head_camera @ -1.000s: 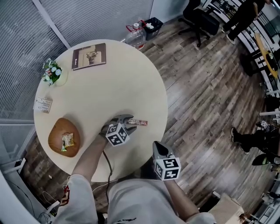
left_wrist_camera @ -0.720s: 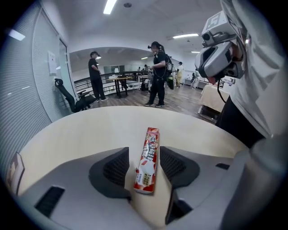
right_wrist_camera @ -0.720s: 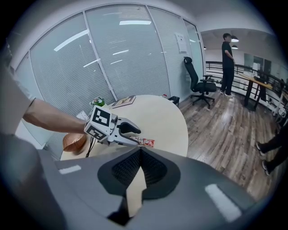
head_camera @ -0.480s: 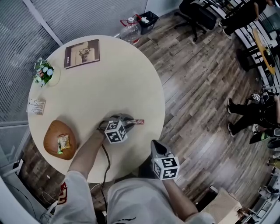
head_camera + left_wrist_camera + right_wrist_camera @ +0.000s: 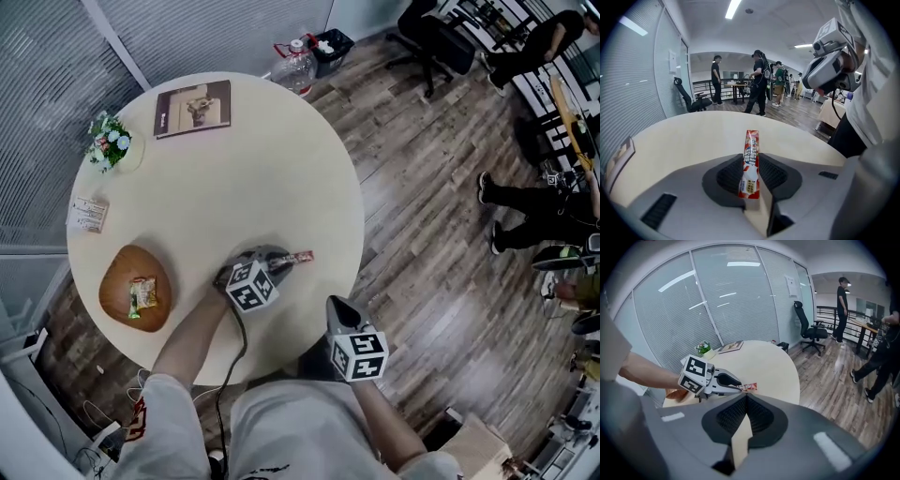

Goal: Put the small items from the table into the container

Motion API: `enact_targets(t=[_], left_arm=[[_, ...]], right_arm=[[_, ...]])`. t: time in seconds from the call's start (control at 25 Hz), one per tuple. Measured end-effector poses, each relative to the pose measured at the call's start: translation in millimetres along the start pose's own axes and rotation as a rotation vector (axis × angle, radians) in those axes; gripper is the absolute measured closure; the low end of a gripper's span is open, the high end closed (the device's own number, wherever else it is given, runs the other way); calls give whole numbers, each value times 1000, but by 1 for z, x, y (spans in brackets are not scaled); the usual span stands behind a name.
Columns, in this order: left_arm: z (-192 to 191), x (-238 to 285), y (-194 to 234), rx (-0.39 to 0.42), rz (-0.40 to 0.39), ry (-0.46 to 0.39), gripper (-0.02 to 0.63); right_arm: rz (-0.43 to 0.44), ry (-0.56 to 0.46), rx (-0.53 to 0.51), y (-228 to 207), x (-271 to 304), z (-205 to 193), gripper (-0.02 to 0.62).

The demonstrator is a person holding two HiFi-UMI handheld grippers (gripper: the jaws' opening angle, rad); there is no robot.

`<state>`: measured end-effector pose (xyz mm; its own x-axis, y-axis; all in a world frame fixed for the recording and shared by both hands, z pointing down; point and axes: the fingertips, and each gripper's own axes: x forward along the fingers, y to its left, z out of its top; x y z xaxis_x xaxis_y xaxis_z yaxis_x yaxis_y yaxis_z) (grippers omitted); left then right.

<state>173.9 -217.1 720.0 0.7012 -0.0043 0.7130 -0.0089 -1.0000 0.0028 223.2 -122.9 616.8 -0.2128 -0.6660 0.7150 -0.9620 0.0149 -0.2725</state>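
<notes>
A red-and-white snack bar (image 5: 298,257) lies near the round table's right edge. My left gripper (image 5: 281,261) is shut on its near end. In the left gripper view the snack bar (image 5: 751,159) stands pinched on edge between the pads and sticks out forward over the tabletop. The brown bowl (image 5: 117,281) sits at the table's left front with a green snack packet (image 5: 142,293) inside it. My right gripper (image 5: 336,307) hangs off the table's edge over the floor, shut and empty. From the right gripper view the left gripper (image 5: 737,387) and the snack bar (image 5: 747,387) show ahead.
A small white packet (image 5: 89,214) lies at the table's left edge. A flower pot (image 5: 113,146) and a book (image 5: 192,108) are at the far side. A water bottle (image 5: 294,67) stands on the floor beyond the table. People's legs (image 5: 525,202) and an office chair (image 5: 427,37) are to the right.
The left gripper's jaws, open around the snack bar's end a second ago, have closed on it. The right gripper has stayed where it was.
</notes>
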Motion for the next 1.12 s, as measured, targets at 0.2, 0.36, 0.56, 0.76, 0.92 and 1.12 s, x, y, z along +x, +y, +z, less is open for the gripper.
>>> enact_targets(t=[0.2,0.36,0.56,0.76,0.92,1.12], left_arm=[[-7,-51,0,-96,127,-46,500],[-16,-104,0,-151,247,-81,501],[-37,-177,-10,-226,393,-112,502],[-67,-254,-19,-297,545,-133,502],[-108,-306,-19,-348,645,-105,502],[-179,-353,-2,-451,758,-48,502]], right_arm=[[70,4,-62,35,7,5,595],[146,2,-135,75,14,12,595],[229,0,-191,130,17,9,595],[310,12,-258,182,21,0,595],[349,17,-283,214,23,-4,595],[367,26,-313,237,24,-10,595]])
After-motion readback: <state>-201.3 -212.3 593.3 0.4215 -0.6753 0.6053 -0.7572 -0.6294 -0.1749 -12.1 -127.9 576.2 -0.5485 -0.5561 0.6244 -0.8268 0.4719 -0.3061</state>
